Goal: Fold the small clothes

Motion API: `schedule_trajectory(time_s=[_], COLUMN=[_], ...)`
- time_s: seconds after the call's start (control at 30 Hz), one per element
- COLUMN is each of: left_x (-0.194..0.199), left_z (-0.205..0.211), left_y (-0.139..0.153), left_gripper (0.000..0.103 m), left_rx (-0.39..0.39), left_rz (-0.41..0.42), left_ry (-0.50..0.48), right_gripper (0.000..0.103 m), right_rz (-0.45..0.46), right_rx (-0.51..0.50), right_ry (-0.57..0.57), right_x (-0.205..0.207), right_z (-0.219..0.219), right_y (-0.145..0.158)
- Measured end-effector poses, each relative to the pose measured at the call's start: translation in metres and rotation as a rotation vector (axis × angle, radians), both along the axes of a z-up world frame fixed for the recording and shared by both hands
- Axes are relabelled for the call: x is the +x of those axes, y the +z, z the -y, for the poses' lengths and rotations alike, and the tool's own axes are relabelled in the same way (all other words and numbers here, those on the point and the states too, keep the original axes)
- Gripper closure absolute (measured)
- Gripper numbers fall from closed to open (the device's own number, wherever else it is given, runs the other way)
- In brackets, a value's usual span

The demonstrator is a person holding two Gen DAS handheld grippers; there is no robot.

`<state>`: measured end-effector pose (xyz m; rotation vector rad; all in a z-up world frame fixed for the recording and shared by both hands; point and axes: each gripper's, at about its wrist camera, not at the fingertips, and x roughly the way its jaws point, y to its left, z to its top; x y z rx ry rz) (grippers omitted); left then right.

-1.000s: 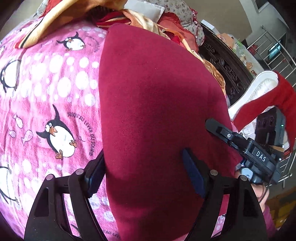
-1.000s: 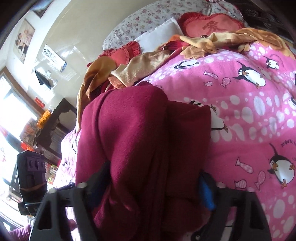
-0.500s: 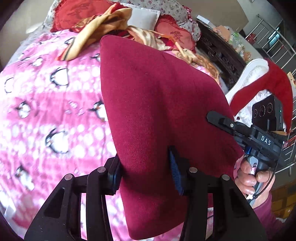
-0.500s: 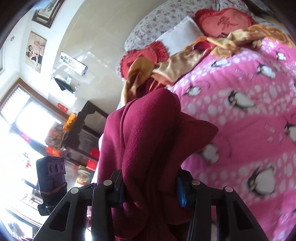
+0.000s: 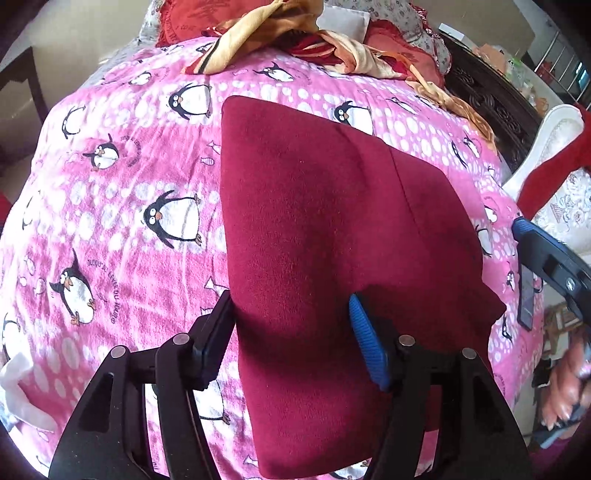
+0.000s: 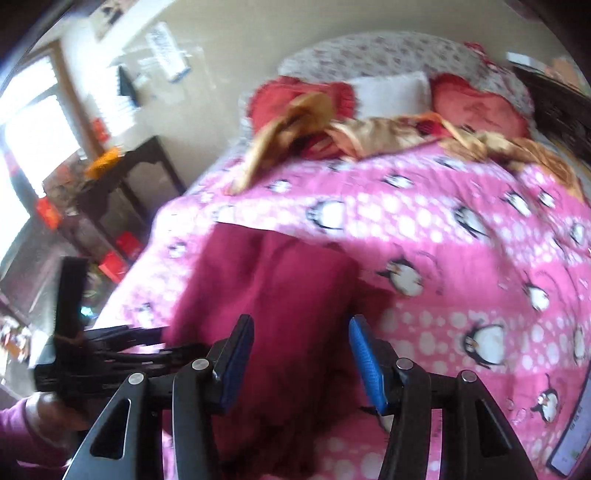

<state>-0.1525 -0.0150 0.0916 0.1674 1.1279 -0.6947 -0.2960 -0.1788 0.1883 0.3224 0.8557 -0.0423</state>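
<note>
A dark red folded garment lies flat on the pink penguin bedspread. My left gripper stands open over its near edge, one finger on each side of the cloth. In the right wrist view the same garment lies below my right gripper, which is open and holds nothing. The right gripper also shows at the right edge of the left wrist view. The left gripper shows at the left of the right wrist view.
Red pillows, a white pillow and a crumpled gold and red cloth lie at the head of the bed. A dark wooden stand stands left of the bed. A white cloth lies at the bed's near left.
Both grippers lowered the garment onto the bedspread and opened, letting it go. It now lies flat, and both grippers have drawn back toward its near edge.
</note>
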Motion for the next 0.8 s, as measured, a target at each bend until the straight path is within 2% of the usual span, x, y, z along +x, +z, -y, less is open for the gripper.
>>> schedule_trajectory(time_s=[0.13,0.2,0.3,0.37,0.53,0.63,0.7,0.8], left_x=[-0.001,-0.005,-0.007,-0.009,-0.02,-0.026,-0.028,-0.032], left_z=[-0.002,-0.004,-0.009,-0.012,-0.017,-0.018,-0.019,-0.021], left_y=[0.004,0.008,0.012,0.016,0.028,0.034,0.037,0.043], left_gripper=[0.04,0.04,0.04,0.04,0.04,0.04,0.04,0.04], left_rx=[0.009,0.009,0.008,0.003,-0.008,-0.014,-0.027,-0.046], left_rz=[0.063,0.084,0.106,0.124,0.173,0.196,0.199,0.211], left_ry=[0.016,0.016,0.03,0.04,0.037,0.034,0.036,0.043], right_gripper=[0.061,0.065,0.065,0.065,0.065,0.061,0.052,0.051], right_rz=[-0.005,-0.067,-0.163,-0.181,-0.155,-0.108,-0.077,-0.043], right_rx=[-0.115,-0.156,-0.189,-0.177,-0.148,-0.157,-0.156,-0.173], right_ry=[0.089,0.116,0.077,0.049,0.014,-0.025,-0.048,-0.082], right_x=[0.005,0.01,0.01,0.005,-0.005,-0.015,-0.019,-0.023], right_z=[-0.037,-0.046,-0.04,-0.031,-0.026,-0.033,-0.037,-0.043], right_y=[0.0,-0.02,-0.059,-0.075,-0.061,-0.037,-0.023,-0.005])
